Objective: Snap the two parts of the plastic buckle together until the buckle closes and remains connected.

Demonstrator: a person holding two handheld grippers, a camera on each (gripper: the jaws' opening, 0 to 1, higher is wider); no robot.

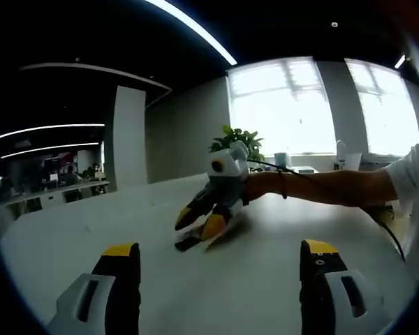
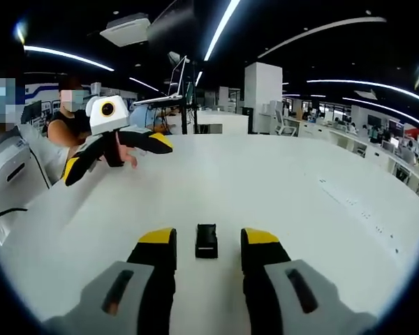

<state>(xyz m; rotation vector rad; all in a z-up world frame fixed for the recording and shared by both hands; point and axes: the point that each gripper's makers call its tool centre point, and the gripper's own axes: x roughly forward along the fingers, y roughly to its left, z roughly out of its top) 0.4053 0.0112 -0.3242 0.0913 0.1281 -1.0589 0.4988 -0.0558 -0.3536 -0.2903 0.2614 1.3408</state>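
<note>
In the right gripper view, the right tool [image 2: 206,244] stands open at the near edge of the white desk [image 2: 279,181], its two yellow-tipped black jaws spread apart. A small black plastic buckle piece [image 2: 207,240] lies flat on the desk between the jaw tips, touching neither of them. Farther off, toward the far left of the desk, the left tool [image 2: 115,153] hangs above the surface with its jaws splayed wide and nothing between them; a hand [image 2: 126,155] shows behind it.

In the left gripper view, the left tool [image 1: 220,255] has its own two yellow-capped jaws wide apart over bare desk [image 1: 265,230], gripping nothing. Well beyond them, near the middle of the desk, the right tool [image 1: 201,222] points down with its yellow tips close to the surface, held by a bare forearm [image 1: 321,185] that reaches in from the right. The black buckle piece [image 1: 187,243] lies on the desk just beside those tips. Behind, at the far edge, stands a green potted plant [image 1: 236,139] before bright windows [image 1: 286,105].
</note>
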